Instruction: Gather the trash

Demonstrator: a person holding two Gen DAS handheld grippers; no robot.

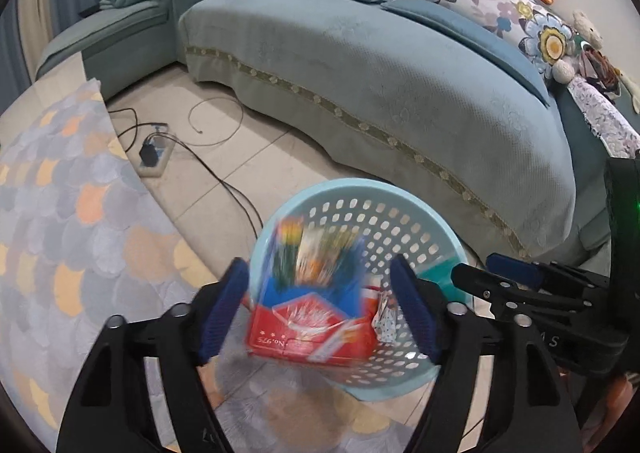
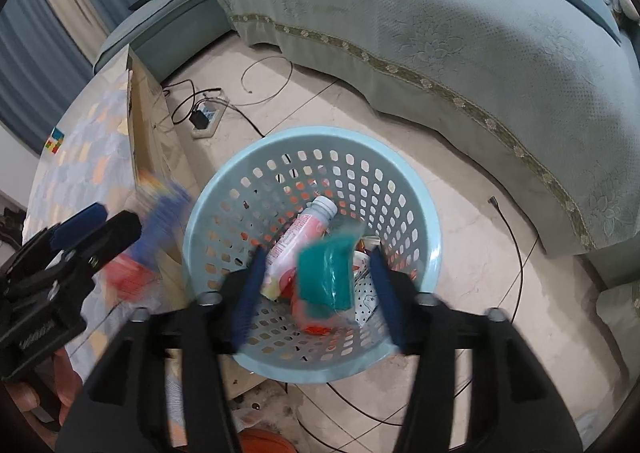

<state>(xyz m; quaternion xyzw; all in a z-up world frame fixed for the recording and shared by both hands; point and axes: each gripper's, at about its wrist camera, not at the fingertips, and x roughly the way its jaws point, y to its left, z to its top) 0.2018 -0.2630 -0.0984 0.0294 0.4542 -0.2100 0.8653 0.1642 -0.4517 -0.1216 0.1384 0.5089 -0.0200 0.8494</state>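
Blue-padded fingers of the left gripper [image 1: 320,309] fill the bottom of the left wrist view, spread wide apart. Between them, blurred and touching neither pad, is a red box [image 1: 310,333] with a blue and orange wrapper [image 1: 308,253] behind it. Both sit over the near left rim of a pale blue perforated basket [image 1: 400,221] that stands on the tiled floor [image 1: 224,157]. Whether the box is in the air or resting on the rim cannot be told. A teal packet [image 1: 438,273] shows at the basket's right rim, just beside the right gripper's tip. A patterned tabletop [image 1: 60,213] lies to the left, and a teal sofa [image 1: 400,73] curves behind.

From the right wrist view, the right gripper [image 2: 318,293] is also wide open, over the basket [image 2: 224,213]. The teal packet [image 2: 326,273] is blurred between its fingers, touching neither. Under it, in the basket, lies a pink and white bottle [image 2: 298,237] among other litter. The left gripper [image 2: 96,225] enters at the left edge with the blurred red box [image 2: 128,277] beside it. A power strip [image 2: 206,119] and cables lie on the floor [image 2: 472,253] behind.
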